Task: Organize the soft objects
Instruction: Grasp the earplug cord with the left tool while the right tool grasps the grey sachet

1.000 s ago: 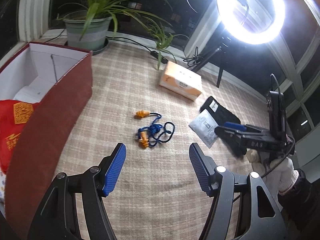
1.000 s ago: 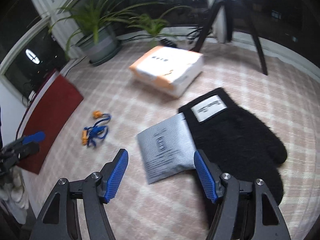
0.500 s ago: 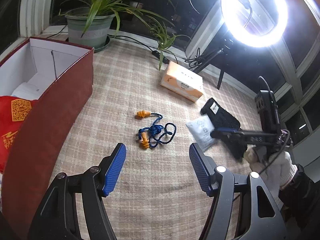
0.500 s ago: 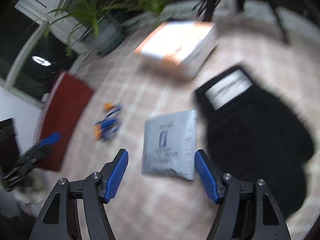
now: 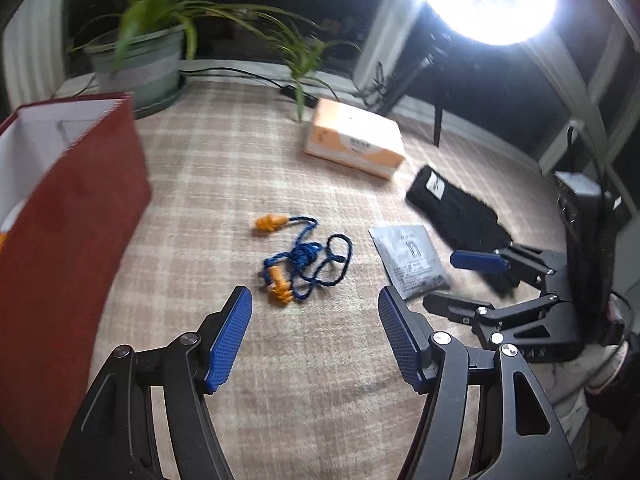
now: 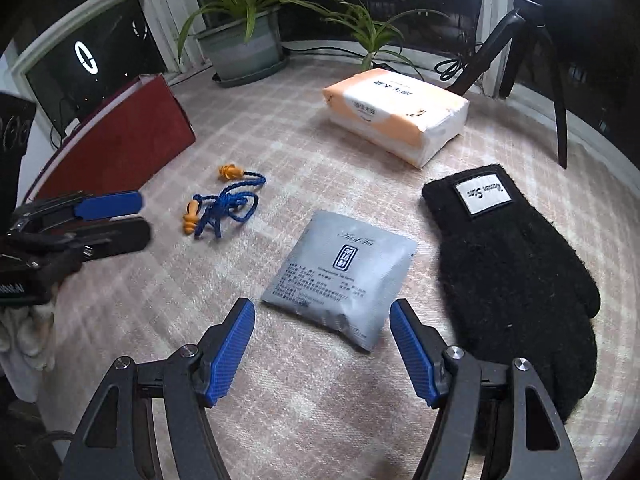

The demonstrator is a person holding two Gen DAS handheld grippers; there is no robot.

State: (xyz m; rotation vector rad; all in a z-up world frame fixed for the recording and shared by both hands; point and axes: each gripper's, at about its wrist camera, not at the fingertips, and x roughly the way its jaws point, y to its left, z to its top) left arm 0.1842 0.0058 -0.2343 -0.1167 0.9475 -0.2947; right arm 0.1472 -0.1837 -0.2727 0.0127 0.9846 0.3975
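Note:
Orange earplugs on a blue cord [image 5: 298,258] lie on the checked cloth just ahead of my left gripper [image 5: 314,312], which is open and holds nothing. A grey foil pouch [image 6: 340,270] lies flat just beyond the fingertips of my right gripper [image 6: 323,320], also open and empty. To the right of the pouch rests a black knitted glove [image 6: 508,264] with a white label. Farther back sits an orange and white tissue pack [image 6: 396,114]. The left wrist view shows the right gripper [image 5: 460,282] hovering by the pouch [image 5: 410,258] and glove [image 5: 456,208].
A red box [image 5: 68,216] with a white inside stands open at the left. Potted plants [image 6: 244,40] line the far window sill. A ring light on a black tripod [image 6: 532,40] stands at the back right. A white-gloved hand [image 5: 576,376] holds the right gripper.
The left gripper has dropped closer to the earplugs. The right gripper has swung and rolled so that the grey pouch now lies centred just ahead of its fingers.

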